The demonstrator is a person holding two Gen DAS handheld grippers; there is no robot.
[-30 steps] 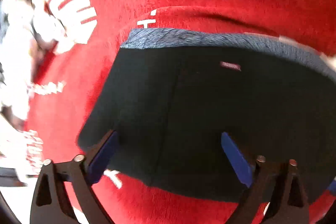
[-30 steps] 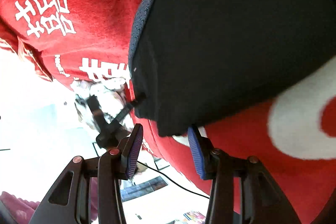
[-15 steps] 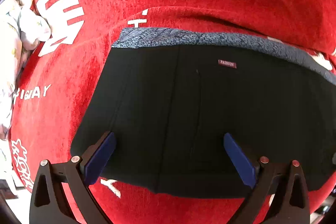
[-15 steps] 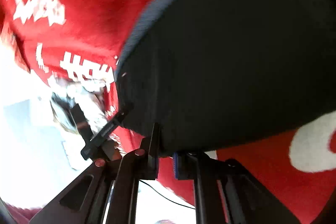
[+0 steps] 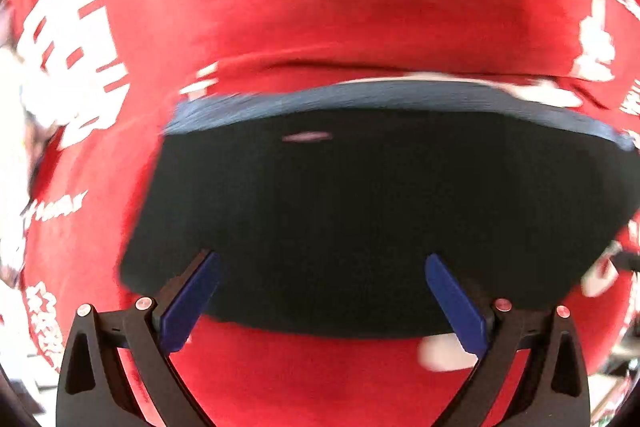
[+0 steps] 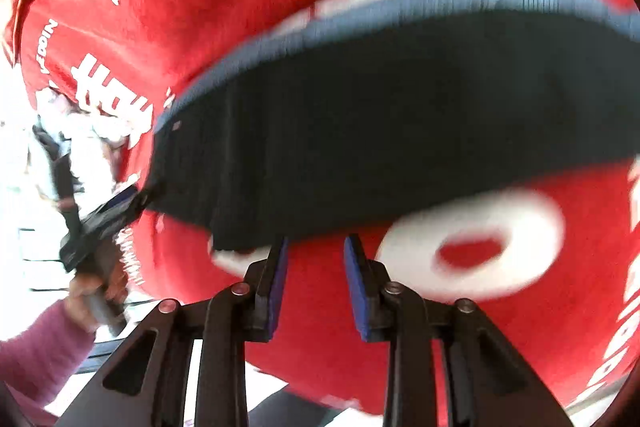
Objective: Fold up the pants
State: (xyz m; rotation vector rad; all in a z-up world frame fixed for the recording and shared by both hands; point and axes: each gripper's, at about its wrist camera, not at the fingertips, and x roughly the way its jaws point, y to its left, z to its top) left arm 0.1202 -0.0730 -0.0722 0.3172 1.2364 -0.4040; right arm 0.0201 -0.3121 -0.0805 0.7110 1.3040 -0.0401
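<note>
The black pants (image 5: pixel 380 219) lie folded flat on a red blanket (image 5: pixel 320 7), with the grey-blue waistband (image 5: pixel 360 99) along their far edge. My left gripper (image 5: pixel 320 259) hovers over the near part of the pants, open wide and holding nothing. In the right wrist view the pants (image 6: pixel 400 123) spread across the middle. My right gripper (image 6: pixel 316 243) sits just off their near edge. Its jaws are opening and nothing is between the blue pads (image 6: pixel 280 279). The left gripper (image 6: pixel 100 219) shows by the pants' left corner.
The red blanket (image 6: pixel 240 7) carries white characters and a white ring (image 6: pixel 472 247). A hand in a pink sleeve (image 6: pixel 36 347) holds the left gripper. Pale crumpled cloth (image 5: pixel 12 115) and a bright floor lie beyond the blanket's left edge.
The right gripper was shut on the pants' near edge half a second ago; it has let go, opened partly and lifted. The left gripper stayed open and drew back a little.
</note>
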